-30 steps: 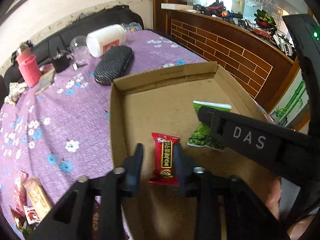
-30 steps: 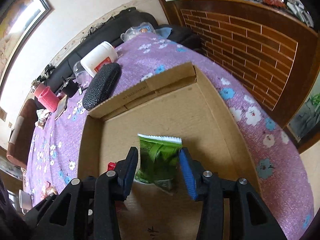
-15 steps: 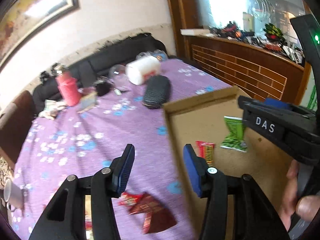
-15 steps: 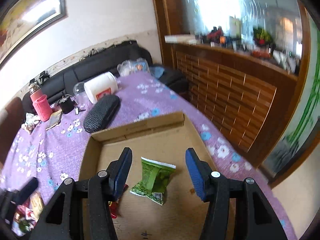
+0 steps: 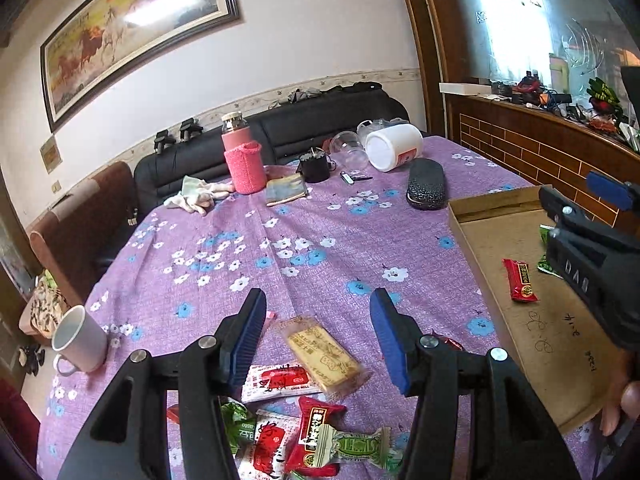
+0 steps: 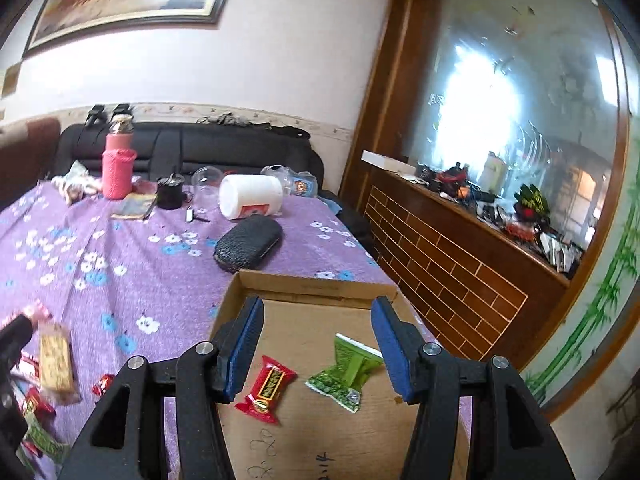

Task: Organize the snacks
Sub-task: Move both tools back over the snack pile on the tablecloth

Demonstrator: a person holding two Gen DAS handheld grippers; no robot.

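Note:
A shallow cardboard box [image 5: 464, 216] [image 6: 304, 284] lies on the purple flowered tablecloth [image 5: 280, 248]. Inside lie a red snack packet [image 5: 520, 280] [image 6: 267, 388] and a green snack packet [image 6: 344, 374]. My left gripper [image 5: 318, 336] is open and empty, above a pile of loose snacks at the table's near edge: a tan biscuit pack [image 5: 322, 354], a white-red sachet [image 5: 280, 380], a red packet [image 5: 310, 436] and a green candy [image 5: 352, 446]. My right gripper [image 6: 316, 344] is open and empty above the box.
A white mug [image 5: 78, 340] stands at the left edge. At the far end are a pink bottle [image 5: 242, 160], a black glasses case [image 5: 426, 184], a white jar on its side [image 5: 394, 146], a black cup [image 5: 314, 166] and a cloth [image 5: 196, 196]. A wooden counter [image 6: 460, 248] runs on the right.
My left gripper let go of the red packet in the box, then swung left to over the snack pile. My right gripper released the green packet, opened wider and rose back.

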